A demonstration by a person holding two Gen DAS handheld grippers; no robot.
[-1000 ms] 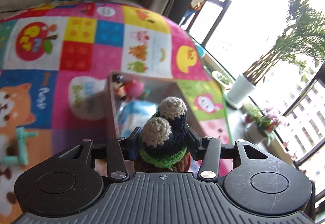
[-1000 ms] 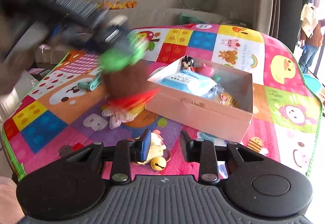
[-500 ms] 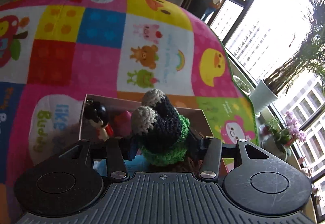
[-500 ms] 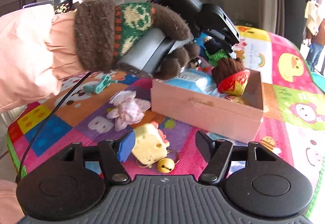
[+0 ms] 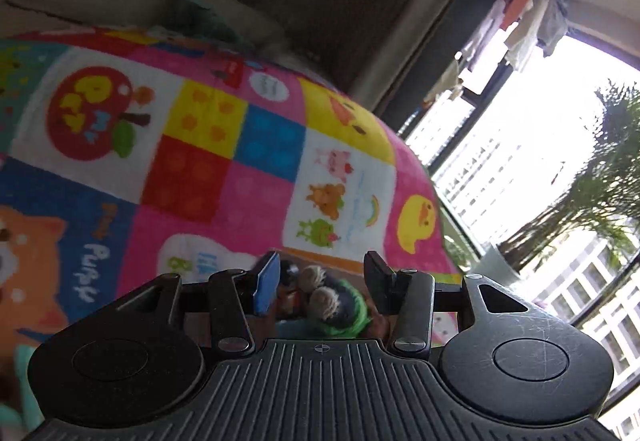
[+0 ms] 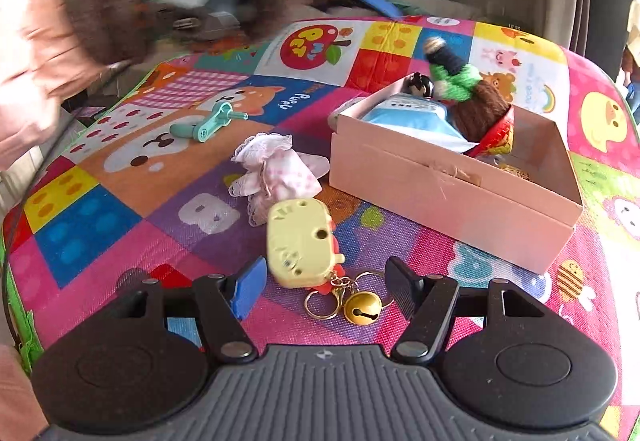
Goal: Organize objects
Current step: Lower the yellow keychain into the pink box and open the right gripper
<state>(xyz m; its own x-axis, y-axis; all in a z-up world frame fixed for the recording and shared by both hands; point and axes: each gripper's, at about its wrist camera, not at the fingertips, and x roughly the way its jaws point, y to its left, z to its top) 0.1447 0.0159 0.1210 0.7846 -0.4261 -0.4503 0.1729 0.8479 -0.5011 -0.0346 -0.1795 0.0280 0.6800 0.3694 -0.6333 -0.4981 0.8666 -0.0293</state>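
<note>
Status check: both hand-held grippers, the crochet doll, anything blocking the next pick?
Left hand-held gripper empty, jaws closing. Right hand-held gripper open over yellow keychain toy. Crochet doll in pink box. Nothing blocking.

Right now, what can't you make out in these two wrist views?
- Left wrist: most of the pink box is hidden behind the left gripper; only the crochet doll shows between its jaws.
- Right wrist: gloved hand is motion-blurred, so its gripper's jaws are unreadable.
- Right wrist: the pink box floor is hidden by its near wall and the blue packet.
- Right wrist: teal tool is too small to identify.
</note>
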